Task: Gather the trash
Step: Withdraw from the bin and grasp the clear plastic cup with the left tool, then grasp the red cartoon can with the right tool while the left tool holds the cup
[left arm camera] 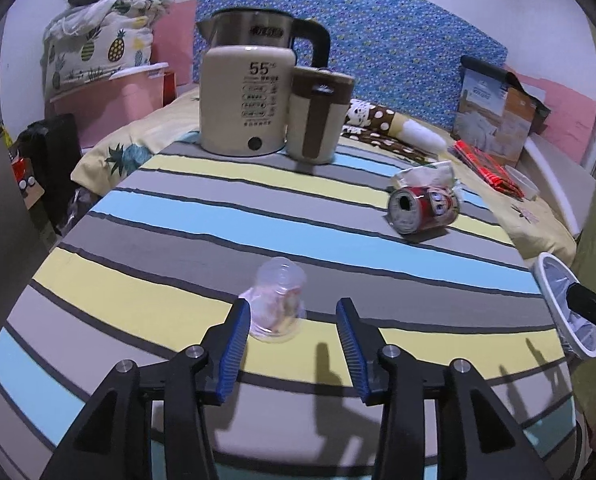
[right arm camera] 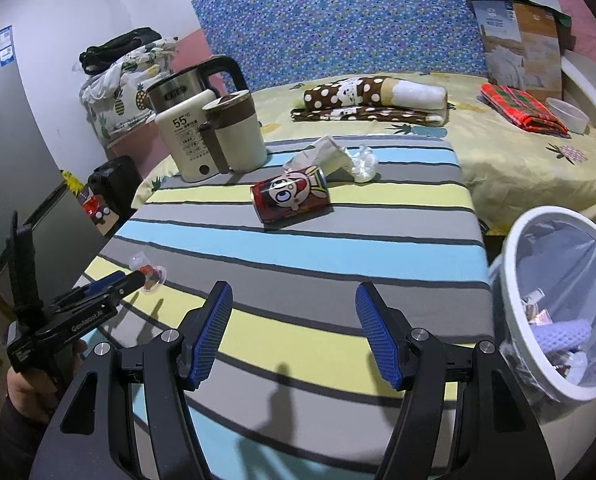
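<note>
A clear plastic cup [left arm camera: 279, 300] stands upside down on the striped tabletop [left arm camera: 217, 216], just ahead of my left gripper [left arm camera: 293, 304]. That gripper is open; the cup sits in the gap close to its left fingertip [left arm camera: 239, 312], not pressed. A red cartoon can [left arm camera: 424, 208] lies on its side farther right, with a crumpled tissue [left arm camera: 426, 174] behind it. In the right wrist view my right gripper [right arm camera: 293, 286] is open and holds nothing, well short of the can [right arm camera: 291, 196], the tissue [right arm camera: 322, 152] and a wad of clear plastic [right arm camera: 364, 164]. My left gripper [right arm camera: 137, 280] is beside the cup [right arm camera: 149, 276].
A white bin [right arm camera: 546, 213] with a clear liner holds several scraps at the table's right edge. A kettle [right arm camera: 185, 132] and a lidded mug [right arm camera: 237, 136] stand at the far left corner. A bed [right arm camera: 498, 160] with folded cloths lies beyond.
</note>
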Demonstrator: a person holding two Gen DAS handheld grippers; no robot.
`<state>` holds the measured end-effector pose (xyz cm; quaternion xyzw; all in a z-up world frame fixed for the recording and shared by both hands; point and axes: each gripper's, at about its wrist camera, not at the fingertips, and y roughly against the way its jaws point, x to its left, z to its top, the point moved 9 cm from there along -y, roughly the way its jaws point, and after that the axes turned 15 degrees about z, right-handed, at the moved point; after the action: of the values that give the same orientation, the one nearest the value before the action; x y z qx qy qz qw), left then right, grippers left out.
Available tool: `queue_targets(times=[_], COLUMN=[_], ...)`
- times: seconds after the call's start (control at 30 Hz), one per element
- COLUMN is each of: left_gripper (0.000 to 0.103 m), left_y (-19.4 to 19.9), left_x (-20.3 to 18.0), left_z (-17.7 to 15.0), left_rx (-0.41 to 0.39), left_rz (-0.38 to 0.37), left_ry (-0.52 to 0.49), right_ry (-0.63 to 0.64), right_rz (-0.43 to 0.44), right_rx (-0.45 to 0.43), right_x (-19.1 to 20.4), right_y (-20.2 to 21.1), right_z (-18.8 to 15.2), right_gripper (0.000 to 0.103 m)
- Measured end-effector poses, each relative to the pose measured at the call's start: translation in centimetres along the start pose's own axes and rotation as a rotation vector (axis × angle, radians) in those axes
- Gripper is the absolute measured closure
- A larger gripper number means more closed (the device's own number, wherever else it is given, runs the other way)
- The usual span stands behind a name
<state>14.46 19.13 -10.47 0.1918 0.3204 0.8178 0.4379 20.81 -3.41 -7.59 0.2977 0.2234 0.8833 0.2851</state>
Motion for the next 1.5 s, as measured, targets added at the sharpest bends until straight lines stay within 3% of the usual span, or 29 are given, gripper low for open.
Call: queue_targets(times=[0.23,0.3,0.37,0.63,1.0,1.4,1.5], left_gripper=[0.059,0.067,0.068,0.07,0.07,0.07,0.07], left_y=[-2.9,-3.3,-3.8,-4.3,-5.3,-4.5,-4.2], left_x=[-0.1,-0.4,-0.7,-1.5,-1.1,-2.0,-2.5], left_z=[0.6,0.8,1.1,3.3,4.0,4.0,4.1], left_rx=[0.074,0.079,0.088,0.052,0.048,0.031,0.023], left_rz=[-0.032,-0.045,-0.051,-0.087,-0.136,-0.157,-0.16], left_ry=[0.017,0.017,0.019,0.055,0.081,0.055,0.047], right_ry=[0.011,0.011,0.015,0.037,0.026,-0.064,-0.109], right_rz=[-0.002,-0.004,-0.005,-0.031,-0.161,-0.279,-0.253], right_rx=[0.027,0.035,0.042,0.057,0.078,0.045,0.015], right_x=[0.4,0.5,0.6,0.7,-1.0,-6.4,-6.9], right_y=[-2.1,-2.8,-3.5,-6.7,-11.4,-6.0,-4.7], right_z=[0.6,0.8,1.1,2.7,4.1,3.4,3.4], right_gripper=[0.038,0.038,0.038,0.038,0.038,0.038,0.037])
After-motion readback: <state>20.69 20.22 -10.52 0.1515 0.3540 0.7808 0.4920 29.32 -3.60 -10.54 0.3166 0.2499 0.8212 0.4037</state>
